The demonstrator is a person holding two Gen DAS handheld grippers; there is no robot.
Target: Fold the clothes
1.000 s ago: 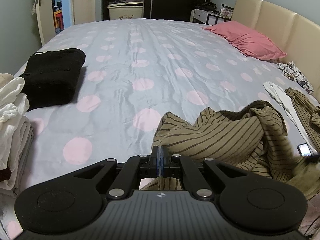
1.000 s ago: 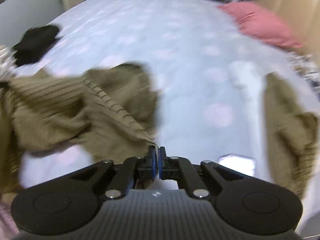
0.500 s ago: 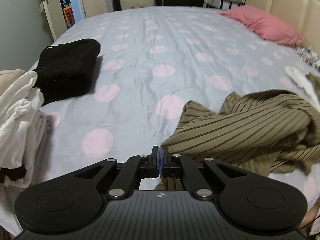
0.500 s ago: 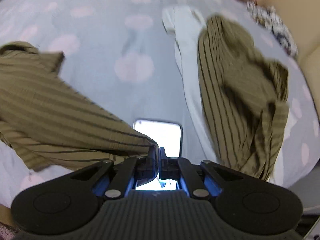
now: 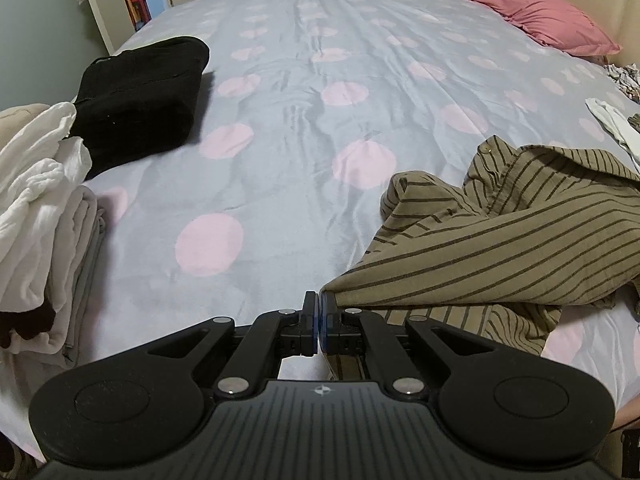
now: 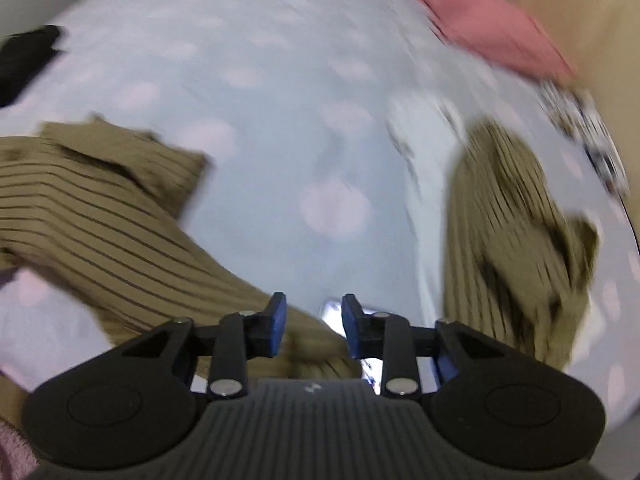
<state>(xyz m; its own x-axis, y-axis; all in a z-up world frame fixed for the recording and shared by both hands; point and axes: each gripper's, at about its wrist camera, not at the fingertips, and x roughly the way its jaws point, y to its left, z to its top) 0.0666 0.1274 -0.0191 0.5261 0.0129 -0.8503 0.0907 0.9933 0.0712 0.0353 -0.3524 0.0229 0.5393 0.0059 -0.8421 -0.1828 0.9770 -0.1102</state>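
An olive striped shirt [image 5: 500,240] lies crumpled on the spotted bed sheet [image 5: 320,80] at the front right. My left gripper [image 5: 319,320] is shut on one edge of it. In the blurred right wrist view the same shirt [image 6: 100,232] stretches left, and its edge lies under and between the parted jaws of my right gripper [image 6: 313,320], which is open. A second olive striped garment [image 6: 508,240] lies at the right on the sheet [image 6: 280,80].
A folded black garment [image 5: 140,96] and a stack of white clothes [image 5: 36,200] lie at the left. A pink pillow [image 5: 540,20] is far right by the headboard. A white garment [image 5: 612,120] lies at right. A lit phone [image 6: 332,312] lies by my right gripper.
My right gripper has opened and let go of the shirt edge, and its view has tilted up. My left gripper has pulled the shirt edge left and nearer.
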